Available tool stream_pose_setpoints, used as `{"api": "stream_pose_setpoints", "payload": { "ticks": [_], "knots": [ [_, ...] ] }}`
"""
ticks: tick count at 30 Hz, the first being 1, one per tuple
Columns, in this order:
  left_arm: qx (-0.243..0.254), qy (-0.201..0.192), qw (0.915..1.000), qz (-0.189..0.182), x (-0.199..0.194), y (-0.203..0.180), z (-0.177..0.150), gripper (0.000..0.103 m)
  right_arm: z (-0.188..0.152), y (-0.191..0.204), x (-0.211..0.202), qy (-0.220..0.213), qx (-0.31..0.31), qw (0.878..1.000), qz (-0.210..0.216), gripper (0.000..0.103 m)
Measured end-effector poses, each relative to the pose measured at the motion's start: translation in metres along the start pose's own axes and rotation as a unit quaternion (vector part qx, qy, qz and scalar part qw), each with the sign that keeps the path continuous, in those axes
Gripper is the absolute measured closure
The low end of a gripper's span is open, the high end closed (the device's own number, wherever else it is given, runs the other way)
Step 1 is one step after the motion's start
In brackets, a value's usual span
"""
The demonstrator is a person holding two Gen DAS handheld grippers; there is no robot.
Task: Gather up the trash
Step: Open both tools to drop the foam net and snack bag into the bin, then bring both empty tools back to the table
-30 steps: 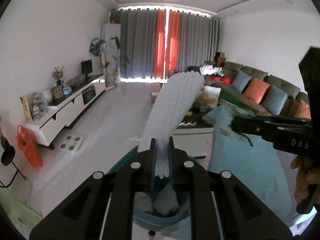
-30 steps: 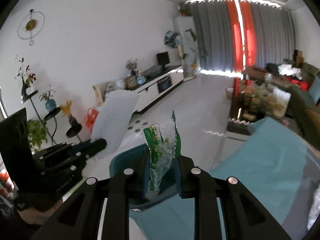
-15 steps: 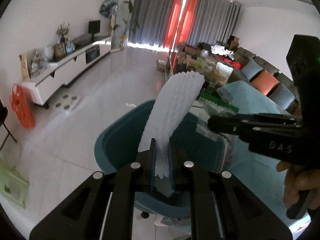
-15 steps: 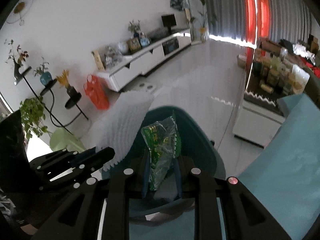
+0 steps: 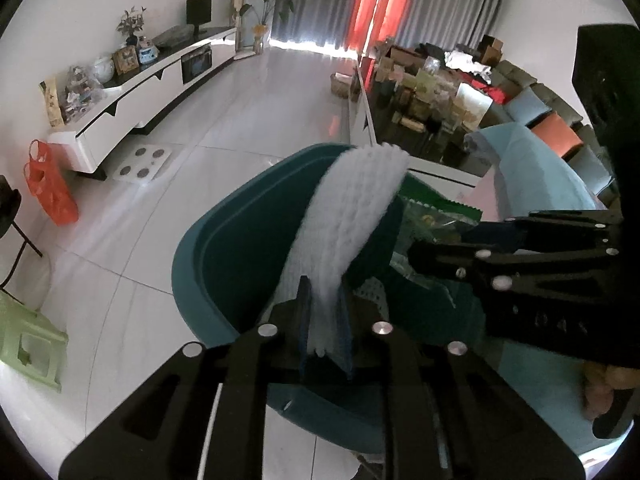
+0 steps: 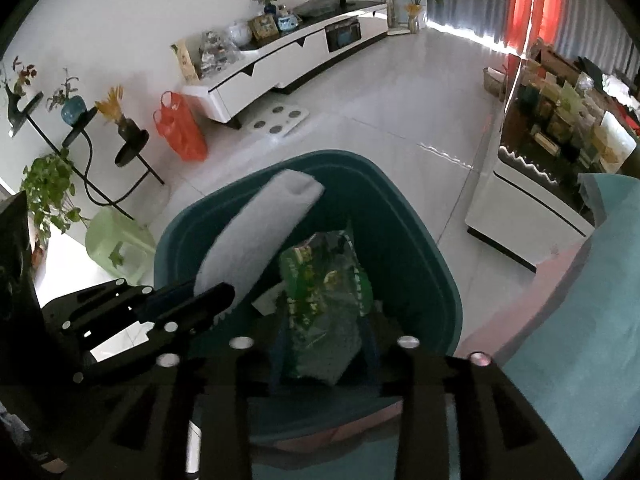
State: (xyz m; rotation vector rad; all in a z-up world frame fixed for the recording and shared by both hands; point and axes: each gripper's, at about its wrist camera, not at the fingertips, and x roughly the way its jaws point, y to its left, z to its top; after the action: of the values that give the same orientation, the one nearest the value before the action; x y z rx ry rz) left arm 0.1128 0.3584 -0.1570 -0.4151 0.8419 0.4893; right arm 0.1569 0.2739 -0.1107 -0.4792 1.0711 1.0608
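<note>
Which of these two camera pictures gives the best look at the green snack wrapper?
The right wrist view: the green snack wrapper sits mid-picture between the right hand-held gripper's fingers, over the teal bin, print visible though unreadable. The left wrist view shows only an edge of it, behind the white foam sheet.

Little can be read here. In the left wrist view, faint raised letters on the black body of the right claw (image 5: 412, 256) look like "D A S"; they are dim and partly in shadow. The green snack wrapper (image 6: 324, 292) carries yellow and white printing, but it is too crumpled and blurred to make out any word or brand.
</note>
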Motion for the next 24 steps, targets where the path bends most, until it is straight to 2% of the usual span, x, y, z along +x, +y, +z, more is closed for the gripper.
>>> {"api": "stream_pose_setpoints", "payload": {
  "ticks": [4, 6, 10, 13, 14, 15, 17, 19, 24],
  "knots": [
    [0.002, 0.001, 1.0000, 0.008, 0.004, -0.004, 0.003, 0.086, 0.000, -0.002, -0.002, -0.004, 0.004, 1.000, -0.006, 0.060],
    [0.002, 0.000, 1.0000, 0.009, 0.004, -0.006, 0.002, 0.082, 0.001, -0.004, -0.003, -0.007, 0.008, 1.000, -0.006, 0.053],
    [0.000, -0.005, 0.9999, 0.011, 0.004, -0.006, 0.003, 0.069, 0.001, -0.010, -0.007, -0.017, 0.017, 1.000, -0.005, 0.052],
    [-0.008, -0.010, 0.9999, 0.005, 0.000, -0.005, 0.005, 0.039, -0.001, -0.015, -0.013, -0.027, 0.027, 0.999, -0.008, 0.049],
    [-0.010, -0.015, 0.9998, 0.006, -0.002, -0.005, 0.006, 0.031, -0.003, -0.017, -0.017, -0.033, 0.030, 0.999, -0.010, 0.048],
    [-0.013, -0.021, 0.9997, 0.005, -0.005, -0.005, 0.007, 0.029, -0.003, -0.019, -0.020, -0.037, 0.033, 0.999, -0.010, 0.045],
    [-0.017, -0.028, 0.9995, 0.004, -0.012, -0.003, 0.008, 0.012, -0.006, -0.025, -0.030, -0.053, 0.043, 0.998, -0.007, 0.043],
    [-0.023, -0.037, 0.9991, 0.000, -0.020, -0.001, 0.009, 0.006, -0.009, -0.032, -0.039, -0.064, 0.051, 0.997, -0.006, 0.041],
    [-0.039, -0.050, 0.9979, -0.015, -0.041, 0.003, 0.010, 0.006, -0.020, -0.043, -0.068, -0.108, 0.073, 0.992, 0.004, 0.029]
  ]
}}
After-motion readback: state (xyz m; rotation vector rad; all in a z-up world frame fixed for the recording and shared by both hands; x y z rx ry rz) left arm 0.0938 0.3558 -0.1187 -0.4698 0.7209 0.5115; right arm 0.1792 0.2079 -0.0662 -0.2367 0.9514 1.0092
